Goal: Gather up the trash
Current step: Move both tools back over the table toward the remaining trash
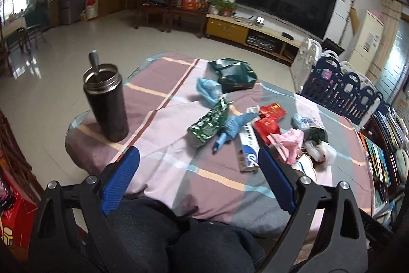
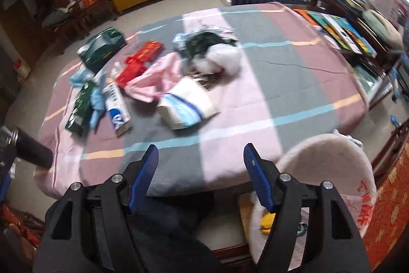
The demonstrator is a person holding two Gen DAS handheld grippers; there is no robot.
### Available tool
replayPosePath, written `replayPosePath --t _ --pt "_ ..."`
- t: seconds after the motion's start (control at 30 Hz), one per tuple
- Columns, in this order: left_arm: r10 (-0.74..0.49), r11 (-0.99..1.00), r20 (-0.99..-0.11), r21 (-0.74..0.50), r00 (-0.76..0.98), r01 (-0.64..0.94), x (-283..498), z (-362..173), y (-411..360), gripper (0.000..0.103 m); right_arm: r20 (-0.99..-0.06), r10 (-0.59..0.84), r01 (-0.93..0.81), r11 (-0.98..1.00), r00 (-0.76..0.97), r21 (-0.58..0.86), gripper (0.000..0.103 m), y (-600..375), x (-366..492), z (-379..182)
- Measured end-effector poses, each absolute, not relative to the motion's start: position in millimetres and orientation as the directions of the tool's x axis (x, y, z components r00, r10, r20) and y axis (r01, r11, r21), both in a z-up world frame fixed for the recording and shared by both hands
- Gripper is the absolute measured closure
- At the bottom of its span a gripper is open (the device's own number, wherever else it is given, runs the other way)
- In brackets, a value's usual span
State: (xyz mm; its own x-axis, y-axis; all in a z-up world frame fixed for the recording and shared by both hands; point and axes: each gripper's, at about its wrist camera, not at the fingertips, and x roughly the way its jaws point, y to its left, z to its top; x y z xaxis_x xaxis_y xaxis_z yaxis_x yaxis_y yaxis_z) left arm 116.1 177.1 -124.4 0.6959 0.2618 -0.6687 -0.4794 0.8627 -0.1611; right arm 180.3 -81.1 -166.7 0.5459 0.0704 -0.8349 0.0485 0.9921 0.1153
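Trash lies scattered on a table with a checked cloth (image 1: 179, 170) (image 2: 281, 83). I see a green snack bag (image 1: 208, 123) (image 2: 79, 108), a blue-and-white box (image 1: 248, 149) (image 2: 117, 110), red packets (image 1: 268, 119) (image 2: 143, 58), pink plastic (image 1: 288, 142) (image 2: 158, 78), a dark green bag (image 1: 234, 77) (image 2: 102, 49) and a white paper bag (image 2: 186, 104). My left gripper (image 1: 199, 157) is open and empty above the near table edge. My right gripper (image 2: 200, 155) is open and empty above the near edge, short of the white paper bag.
A black steel flask (image 1: 107, 104) with a spoon stands at the table's left. A white bin with a bag liner (image 2: 324, 170) sits on the floor at the right front. Books (image 2: 340, 30) and a blue-and-white fence (image 1: 340, 83) lie to the right.
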Motion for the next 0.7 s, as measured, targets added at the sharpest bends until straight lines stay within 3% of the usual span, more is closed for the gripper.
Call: replayPosePath --t 0.13,0.43,0.7 --pt "0.254 0.835 -0.706 -0.185 0.661 -0.519 118.1 -138.9 192.8 0.009 -0.841 0.065 -0.035 0.998 0.538 0.055 0.035 -53.1 177.4 -175.5" --pt "0.348 0.733 -0.739 -0.169 0.577 -0.659 112.2 -165.2 236.9 0.009 -0.862 0.041 0.113 0.987 0.506 0.114 0.034 -68.9 227.8 -214.5" --pt "0.357 0.734 -0.745 -0.149 0.563 -0.663 117.5 -178.6 239.1 0.009 -0.843 -0.039 0.084 0.996 0.536 0.007 0.034 -46.7 268.8 -244.1"
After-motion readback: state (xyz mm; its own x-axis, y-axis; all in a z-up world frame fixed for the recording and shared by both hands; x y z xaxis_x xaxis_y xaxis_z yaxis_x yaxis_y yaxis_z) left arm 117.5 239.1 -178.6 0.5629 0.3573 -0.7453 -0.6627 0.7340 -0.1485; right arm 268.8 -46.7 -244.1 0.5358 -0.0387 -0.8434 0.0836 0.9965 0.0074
